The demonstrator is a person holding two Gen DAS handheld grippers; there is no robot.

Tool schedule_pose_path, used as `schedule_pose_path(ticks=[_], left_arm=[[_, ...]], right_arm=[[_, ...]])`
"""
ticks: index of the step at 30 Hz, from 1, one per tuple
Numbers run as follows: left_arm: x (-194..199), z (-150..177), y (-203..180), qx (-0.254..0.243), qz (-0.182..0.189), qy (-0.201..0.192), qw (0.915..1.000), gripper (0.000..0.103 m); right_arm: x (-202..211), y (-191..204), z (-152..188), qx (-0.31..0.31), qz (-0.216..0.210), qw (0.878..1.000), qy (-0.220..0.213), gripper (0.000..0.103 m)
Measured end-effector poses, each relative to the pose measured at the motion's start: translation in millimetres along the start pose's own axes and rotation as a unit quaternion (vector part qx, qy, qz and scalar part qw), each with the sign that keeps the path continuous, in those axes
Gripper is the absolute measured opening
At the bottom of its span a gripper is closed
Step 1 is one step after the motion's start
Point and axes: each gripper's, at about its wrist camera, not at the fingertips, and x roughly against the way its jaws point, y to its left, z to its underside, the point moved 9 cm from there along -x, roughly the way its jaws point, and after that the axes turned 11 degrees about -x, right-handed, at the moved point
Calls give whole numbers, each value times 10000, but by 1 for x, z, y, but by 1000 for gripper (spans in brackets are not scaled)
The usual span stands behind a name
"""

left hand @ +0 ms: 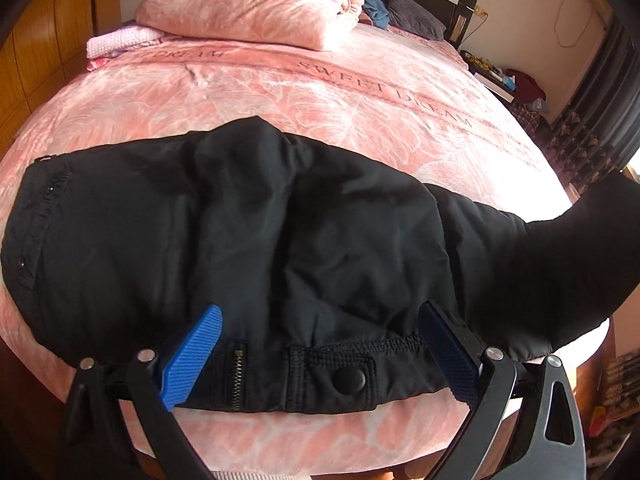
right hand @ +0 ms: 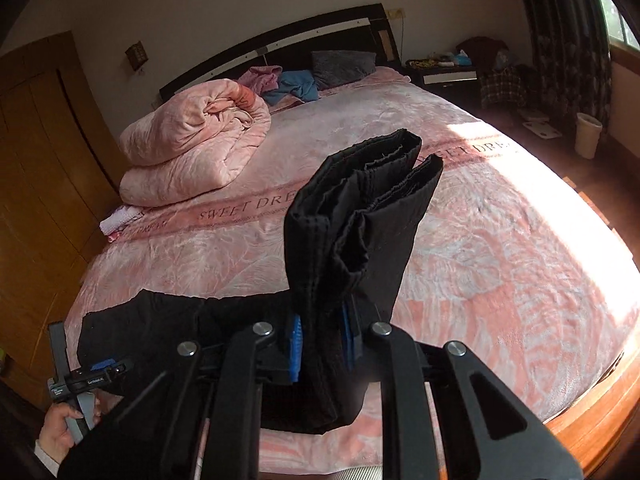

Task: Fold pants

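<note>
Where the right gripper (right hand: 320, 340) closes on the leg ends of the black pants (right hand: 352, 220), the bunched cloth hides most of both blue pads, so only thin strips of blue show at each side of the fabric. The hems stand up from the clamp in several stacked layers, lifted above the pink bedspread (right hand: 500, 240); the cloth below the clamp runs down out of sight behind the gripper's black arms.

The left wrist view shows the waist end of the pants (left hand: 256, 232) lying flat at the near edge of the bedspread (left hand: 280, 92), with the zipper (left hand: 239, 376) and a snap button (left hand: 349, 379) between the spread-wide fingers of the left gripper (left hand: 320, 360), which grip nothing. Its right pad sits in shadow and is hard to make out. At the right of that view the legs rise off the bed and are cut by the frame.

Only the right wrist view shows the left hand (right hand: 64, 428) on its handle and the folded pink quilt (right hand: 192, 148) whole
</note>
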Motion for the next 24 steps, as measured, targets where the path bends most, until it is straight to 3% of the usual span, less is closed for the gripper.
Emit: schedule_pose_path(ticks=[6, 12, 21, 24], left_arm=[[8, 7, 27, 234, -35, -27, 9997, 99], [16, 12, 47, 335, -93, -62, 9994, 99], [20, 22, 79, 597, -164, -68, 9981, 99], [16, 26, 84, 668, -151, -24, 9976, 99]], right_arm=[[-37, 93, 39, 999, -291, 9936, 437, 15], [-80, 158, 107, 1605, -553, 9792, 1112, 15], [-127, 201, 211, 2422, -440, 9512, 1859, 16], [-141, 200, 228, 2500, -389, 9465, 2004, 26]])
